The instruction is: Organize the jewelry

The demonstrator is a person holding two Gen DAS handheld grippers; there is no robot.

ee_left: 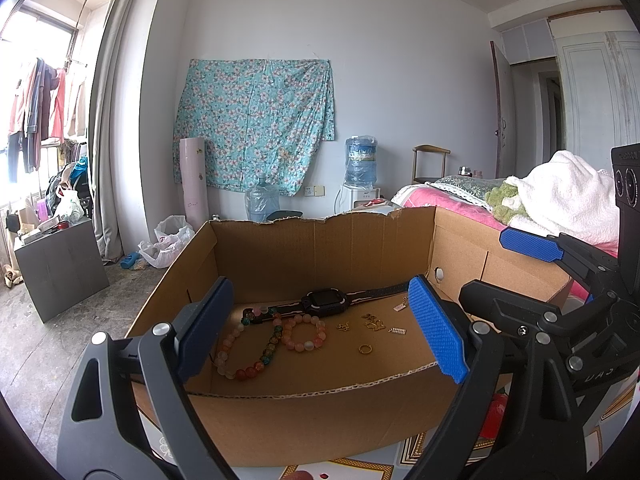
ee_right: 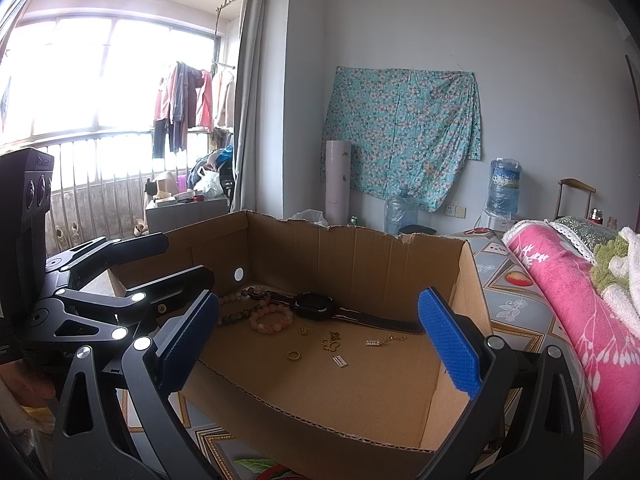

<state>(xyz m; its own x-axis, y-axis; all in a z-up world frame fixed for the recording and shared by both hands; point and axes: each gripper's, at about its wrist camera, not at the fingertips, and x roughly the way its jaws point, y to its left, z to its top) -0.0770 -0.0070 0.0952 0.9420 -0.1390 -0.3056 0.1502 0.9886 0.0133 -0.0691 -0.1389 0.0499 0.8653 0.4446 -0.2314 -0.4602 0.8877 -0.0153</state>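
Nearest, the left gripper (ee_left: 320, 332) and right gripper (ee_right: 320, 344) both gape wide and empty over the cardboard box (ee_left: 320, 400), where a gold ring (ee_left: 364, 348) lies at six o'clock, bead bracelets (ee_left: 303, 334) at nine, and a black watch (ee_left: 325, 301) at twelve.

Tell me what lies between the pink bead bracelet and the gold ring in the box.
Only bare cardboard floor separates the pink bead bracelet from the gold ring, clearest in the left wrist view.

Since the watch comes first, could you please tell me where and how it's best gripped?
Probably grip the watch across its raised black case, coming from above over the box's low front wall; the strap lies flat on the floor, giving the tool little edge to catch.
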